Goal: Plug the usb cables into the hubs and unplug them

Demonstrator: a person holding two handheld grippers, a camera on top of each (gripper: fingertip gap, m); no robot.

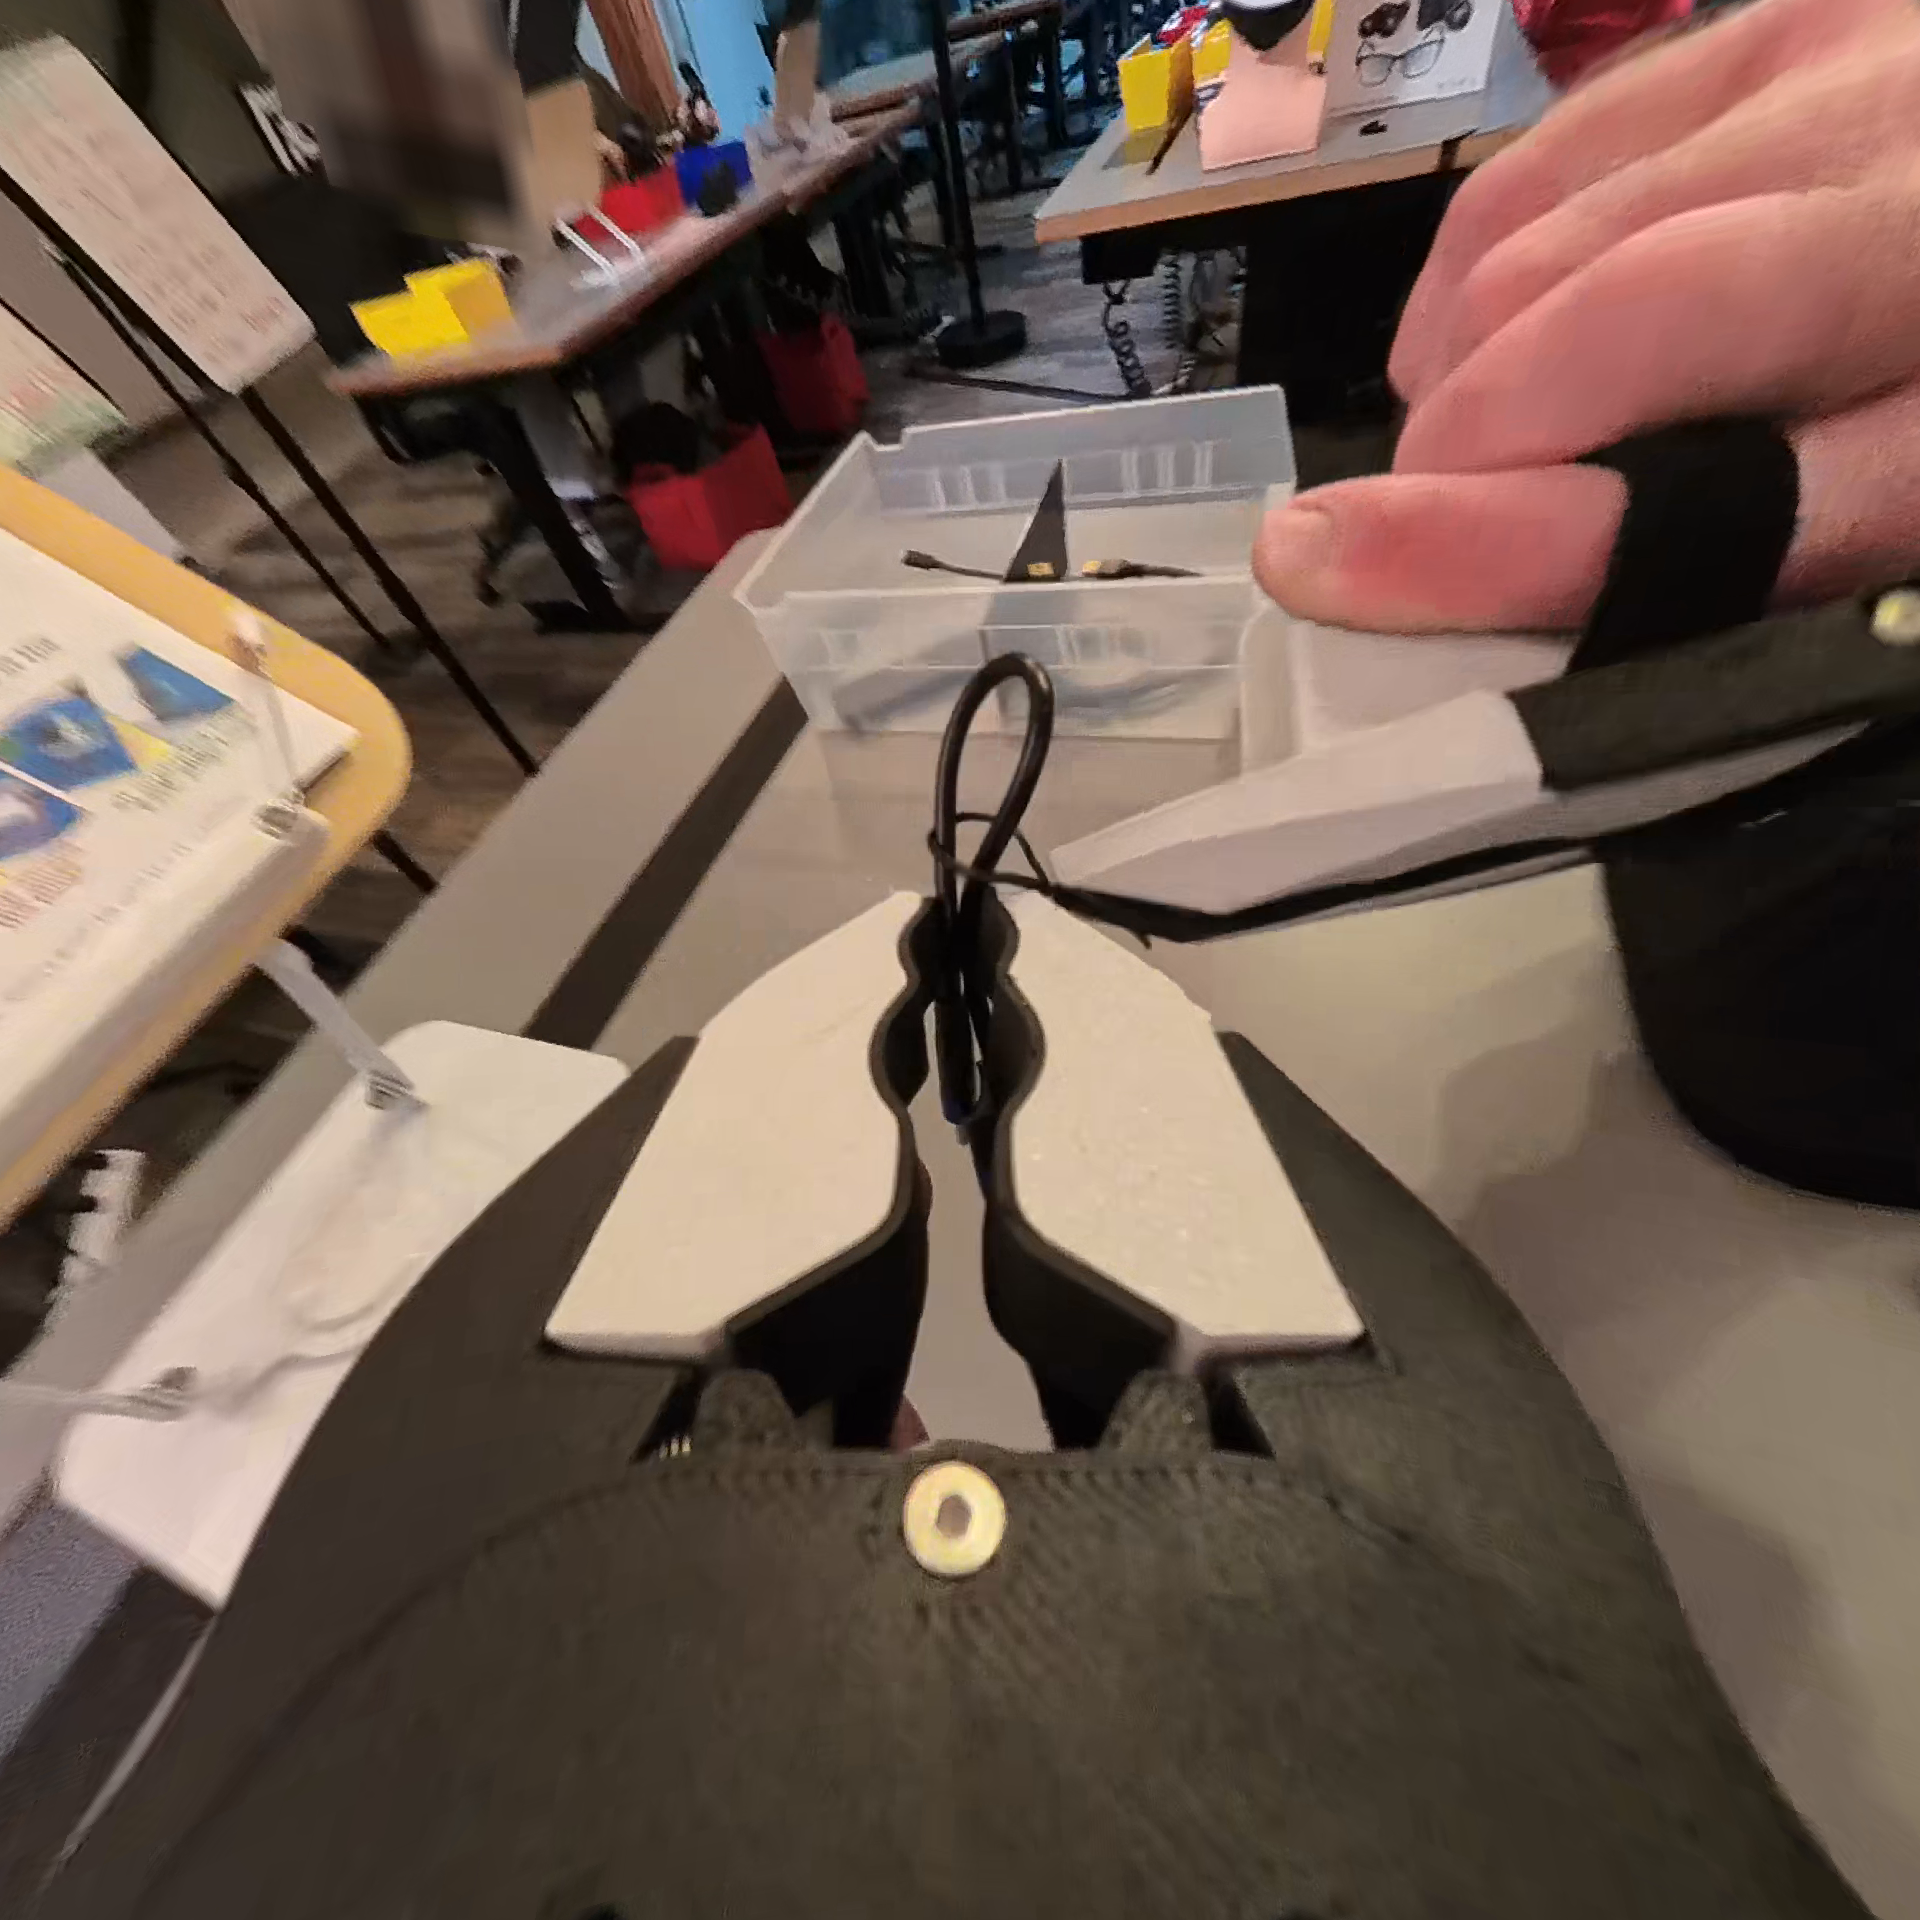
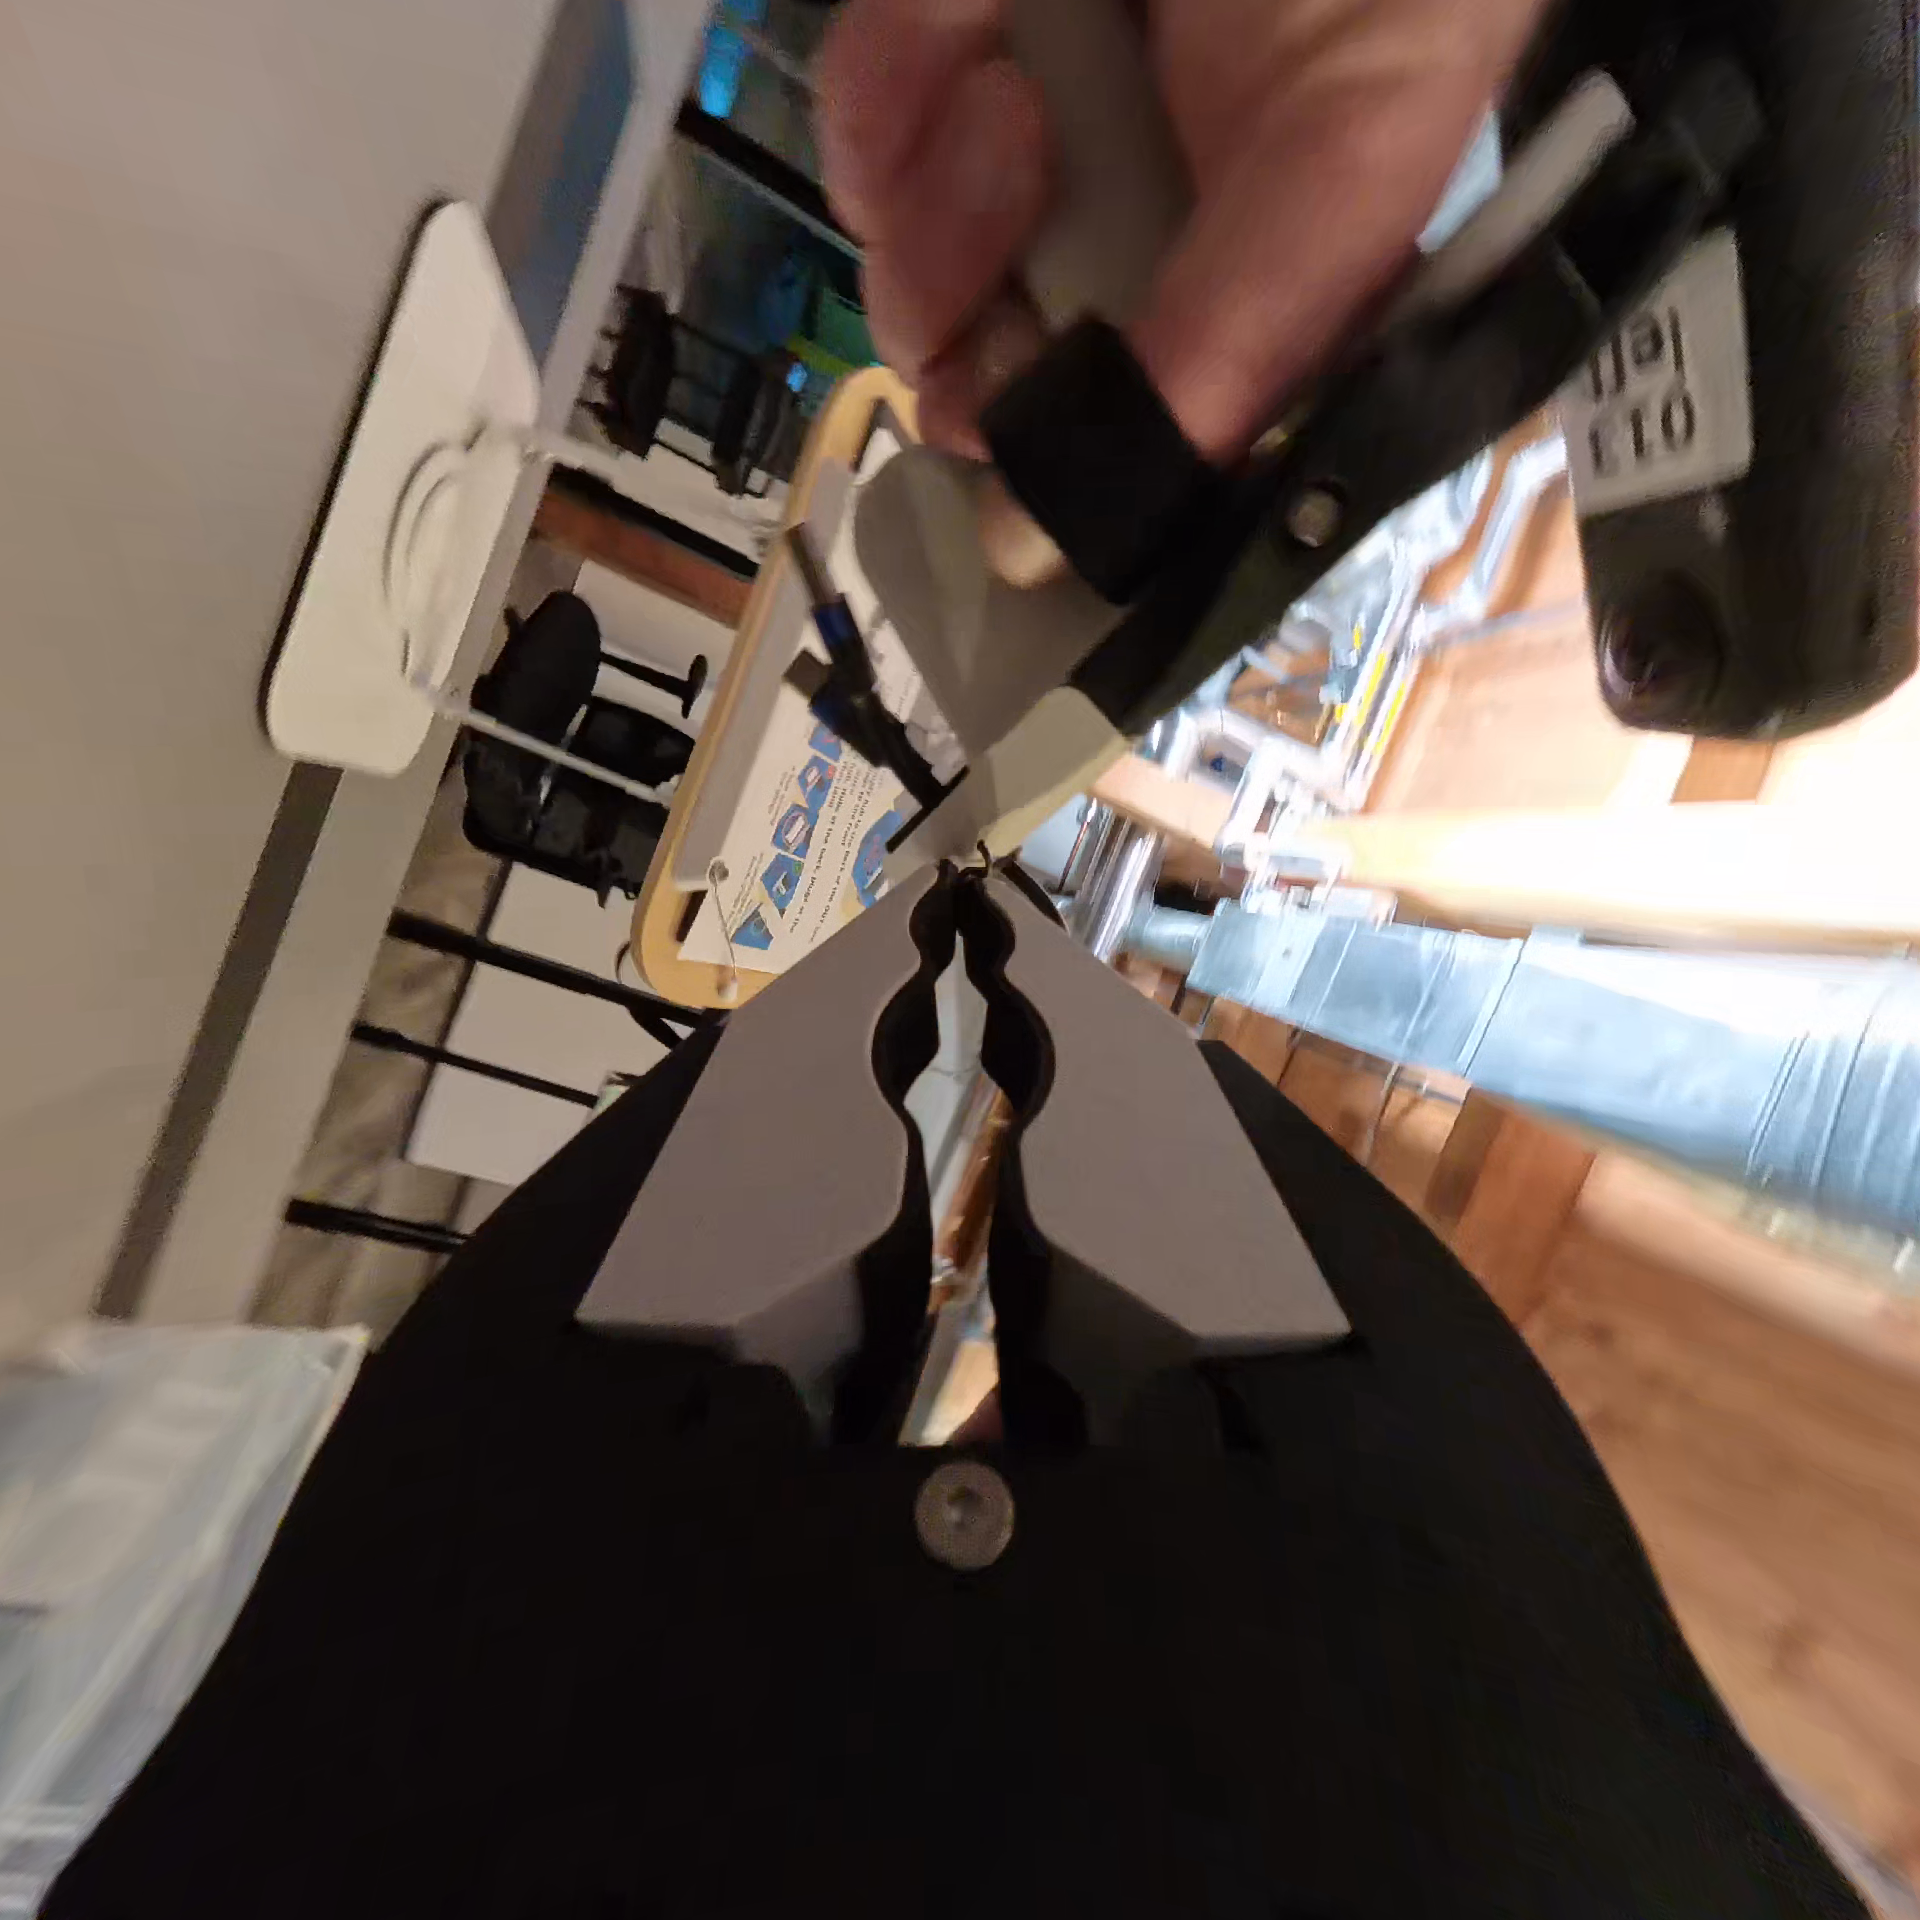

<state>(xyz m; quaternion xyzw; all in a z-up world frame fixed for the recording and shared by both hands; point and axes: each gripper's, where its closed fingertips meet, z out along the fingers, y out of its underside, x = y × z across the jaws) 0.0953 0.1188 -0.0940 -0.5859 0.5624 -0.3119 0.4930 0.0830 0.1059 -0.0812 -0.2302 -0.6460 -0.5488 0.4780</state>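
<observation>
My left gripper (image 1: 961, 914) is shut on a bundled black USB cable (image 1: 992, 727). The cable's loop stands up above the fingertips, and a blue-tipped plug sits between the pads. My right gripper (image 1: 1060, 881) comes in from the right, held by a hand (image 1: 1662, 343). Its tips meet the bundle just above my left fingertips. In the right wrist view my right gripper (image 2: 961, 883) is shut on a thin black strand of that cable. The left gripper (image 2: 940, 821) points at it tip to tip, with the cable's plugs (image 2: 847, 686) behind. No hub shows clearly.
A clear plastic bin (image 1: 1018, 644) stands just beyond on the grey table (image 1: 1299, 1039) and holds more cables (image 1: 1127, 568). A white pad (image 1: 343, 1195) with clear stands lies at the left table edge. A wooden tray (image 1: 379, 748) with a printed sheet stands off the table to the left. The grippers are tip to tip, or close to it.
</observation>
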